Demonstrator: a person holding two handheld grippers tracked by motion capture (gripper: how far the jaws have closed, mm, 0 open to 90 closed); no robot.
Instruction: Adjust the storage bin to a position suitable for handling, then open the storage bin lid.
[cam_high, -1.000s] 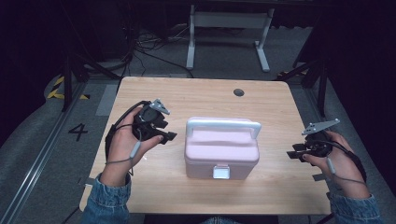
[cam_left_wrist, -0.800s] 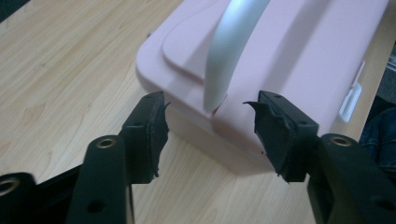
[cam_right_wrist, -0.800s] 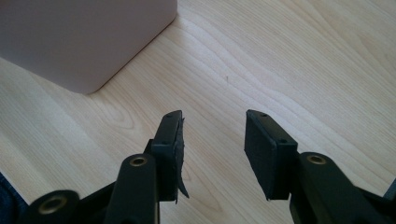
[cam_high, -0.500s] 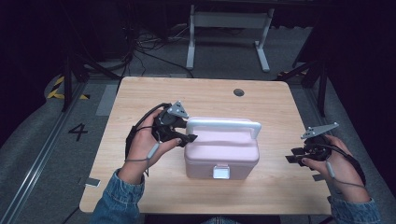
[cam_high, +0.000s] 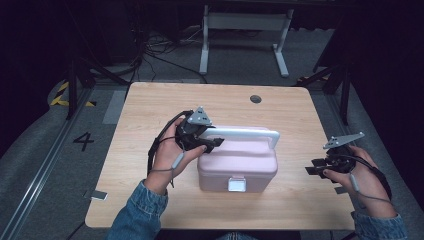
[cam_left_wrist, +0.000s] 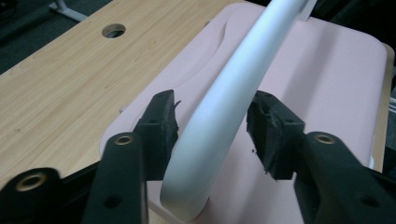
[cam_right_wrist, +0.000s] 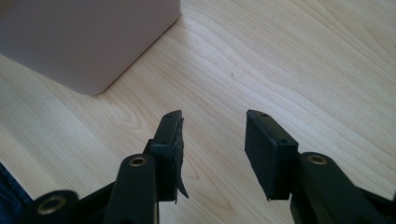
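A pink plastic box (cam_high: 240, 162) with a white front latch (cam_high: 236, 184) sits in the middle of the wooden table (cam_high: 150, 105). Its white carry handle (cam_high: 245, 133) stands upright over the lid. My left gripper (cam_high: 212, 143) is open at the handle's left end, one jaw on each side of the white bar (cam_left_wrist: 233, 93), with small gaps to both. My right gripper (cam_high: 314, 170) hovers open over bare wood to the right of the box, nothing between its fingers. In the right gripper view (cam_right_wrist: 212, 149) a corner of the pink box (cam_right_wrist: 88, 42) lies ahead at upper left.
A round cable hole (cam_high: 256, 99) is near the table's far edge. White stand legs (cam_high: 245, 30) and cables lie on the grey floor beyond the table. A floor rail runs along the left, beside a painted number (cam_high: 83, 141).
My left gripper has moved right from the open tabletop to the box and now straddles the left end of the handle. The right gripper has barely shifted.
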